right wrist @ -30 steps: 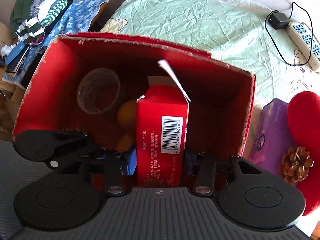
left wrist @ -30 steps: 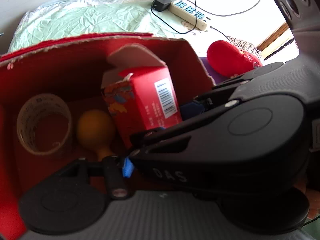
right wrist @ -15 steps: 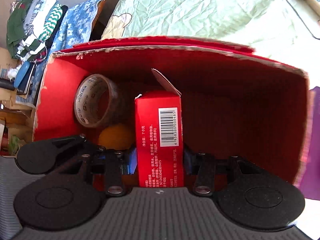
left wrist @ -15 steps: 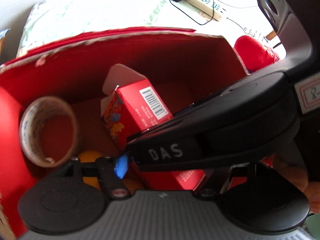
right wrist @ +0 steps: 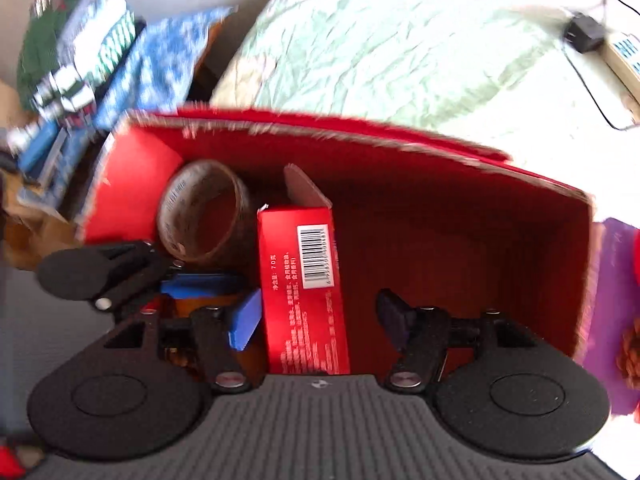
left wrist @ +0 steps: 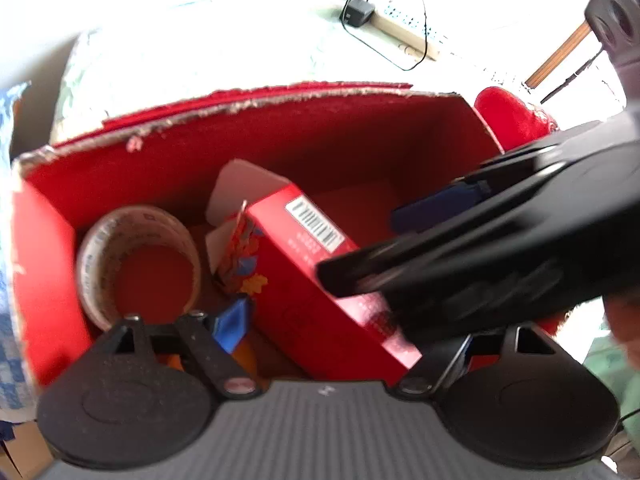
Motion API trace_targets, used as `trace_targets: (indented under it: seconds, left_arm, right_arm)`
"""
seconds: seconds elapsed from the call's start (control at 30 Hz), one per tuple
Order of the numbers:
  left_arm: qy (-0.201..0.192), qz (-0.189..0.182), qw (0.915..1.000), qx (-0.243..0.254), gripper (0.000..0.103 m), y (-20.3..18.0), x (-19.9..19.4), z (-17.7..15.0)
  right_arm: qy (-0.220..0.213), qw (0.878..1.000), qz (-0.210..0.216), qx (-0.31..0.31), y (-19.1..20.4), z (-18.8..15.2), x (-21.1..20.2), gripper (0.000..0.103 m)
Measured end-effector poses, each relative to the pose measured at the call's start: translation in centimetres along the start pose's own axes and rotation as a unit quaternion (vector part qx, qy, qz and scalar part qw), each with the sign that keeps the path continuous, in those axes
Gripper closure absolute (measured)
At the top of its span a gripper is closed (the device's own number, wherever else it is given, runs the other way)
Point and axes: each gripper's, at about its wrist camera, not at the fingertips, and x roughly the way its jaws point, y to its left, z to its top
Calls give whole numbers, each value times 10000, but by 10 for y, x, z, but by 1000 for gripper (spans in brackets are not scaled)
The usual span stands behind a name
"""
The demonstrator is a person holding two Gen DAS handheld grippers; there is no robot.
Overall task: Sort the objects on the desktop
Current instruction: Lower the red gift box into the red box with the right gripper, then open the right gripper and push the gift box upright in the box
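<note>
Standing inside the red cardboard storage box (right wrist: pixel 460 216), the tall red carton with a barcode (right wrist: pixel 304 292) leans between the right gripper (right wrist: pixel 320 320) pads, long axis running away from the camera, flap end farthest. Its jaws have just been opening, released. The left gripper (left wrist: pixel 344 336), also spread after opening, holds nothing beside the tape roll (left wrist: pixel 136 264).

red carton (right wrist: pixel 304 292): we read a barcode and "70" beside it | its small white print: likely Chinese, too blurred | tape roll (right wrist: pixel 200 212): lettering unreadable
</note>
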Motion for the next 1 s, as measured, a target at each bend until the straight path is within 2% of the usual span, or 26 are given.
trace_targets:
  seconds: [0.1,0.17,0.23,0.3,0.33,0.4,0.53,0.63,0.67,0.73,0.8,0.9,1.0]
  left_arm:
    - [-187,-64,9998,35,28,-2,-12,-8]
    - [-210,0,9998,13,30,0,-15,-14]
    - [-119,75,9999,-48,38,2,-12,-20]
    - [-54,62,9998,-160,40,8,-10,-21]
    - [-28,16,9996,-263,41,12,-9,-19]
    - [-43,-4,9994,-348,43,16,-6,-17]
    - [-106,98,9995,-281,42,14,-1,-11]
    - [-153,159,9994,-255,37,16,1,-10]
    - [-159,230,9994,-220,38,17,3,-8]
    - [-97,415,9989,-181,43,19,8,-6]
    - [-50,399,9990,-196,43,23,11,-7]
    - [10,393,9991,-134,43,19,21,-3]
    - [-3,350,9994,10,43,7,24,1]
  right_arm:
    - [-183,9993,163,295,-20,-10,-20,45]
    - [-227,9983,114,516,-32,-18,-27,59]
    - [-206,9972,16,715,-43,-27,-30,64]
    - [-114,9975,-127,686,-44,-32,-25,65]
    - [-43,9978,-202,627,-43,-35,-22,70]
    - [181,9985,-340,378,-33,-40,-9,68]
    - [559,9979,-300,148,-19,-49,14,69]
    - [699,9972,12,277,-16,-53,21,93]
    - [682,9971,84,316,-14,-53,21,96]
    - [653,9971,207,344,-9,-53,22,96]
    - [619,9972,254,330,-3,-53,22,99]
    - [506,9986,-82,118,6,-55,26,99]
    - [539,9983,-138,195,-5,-59,32,99]
